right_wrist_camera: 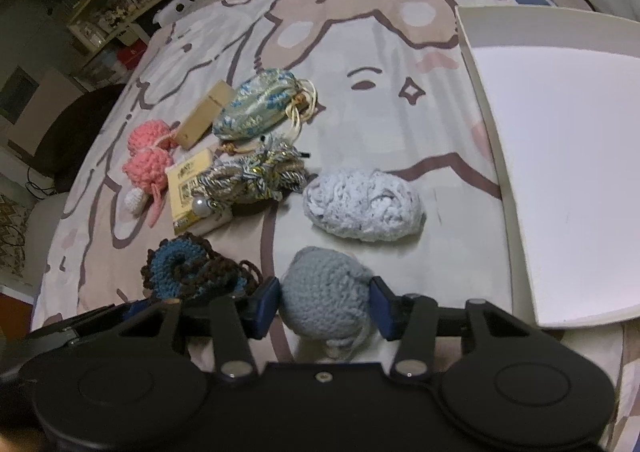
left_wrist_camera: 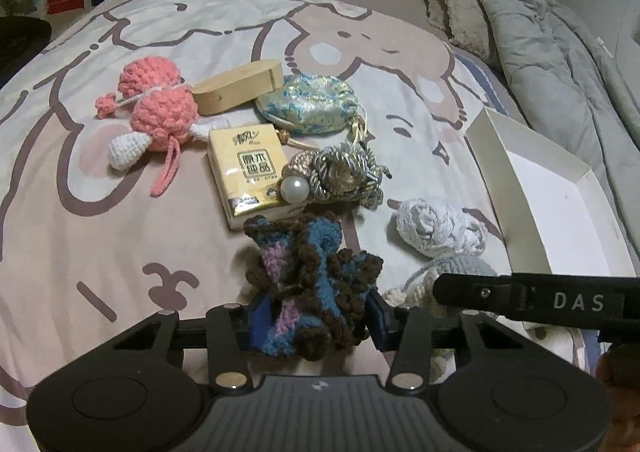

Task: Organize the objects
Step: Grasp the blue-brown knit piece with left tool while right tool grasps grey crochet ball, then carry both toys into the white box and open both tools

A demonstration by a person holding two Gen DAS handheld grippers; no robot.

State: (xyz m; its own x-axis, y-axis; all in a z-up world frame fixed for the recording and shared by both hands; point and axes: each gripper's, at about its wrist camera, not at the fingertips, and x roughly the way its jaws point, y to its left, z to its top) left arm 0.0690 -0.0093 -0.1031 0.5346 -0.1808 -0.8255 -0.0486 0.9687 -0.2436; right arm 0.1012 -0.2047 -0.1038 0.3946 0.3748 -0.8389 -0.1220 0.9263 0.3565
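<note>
My left gripper (left_wrist_camera: pixel 314 316) is shut on a blue, brown and purple crochet piece (left_wrist_camera: pixel 312 284), which also shows in the right wrist view (right_wrist_camera: pixel 188 268). My right gripper (right_wrist_camera: pixel 326 302) has its blue pads on both sides of a grey crochet ball (right_wrist_camera: pixel 326 292), touching it. An empty white box (right_wrist_camera: pixel 560 156) lies to the right; it also shows in the left wrist view (left_wrist_camera: pixel 552 196). A pale blue yarn bundle (right_wrist_camera: pixel 364 204) lies just ahead of the grey ball.
On the cartoon bedspread (left_wrist_camera: pixel 120 232) lie a pink crochet toy (left_wrist_camera: pixel 156 112), a wooden case (left_wrist_camera: pixel 236 86), a brocade pouch (left_wrist_camera: pixel 308 104), a tissue pack (left_wrist_camera: pixel 248 172) and a cord knot with a pearl (left_wrist_camera: pixel 336 176). Grey pillows (left_wrist_camera: pixel 540 40) lie far right.
</note>
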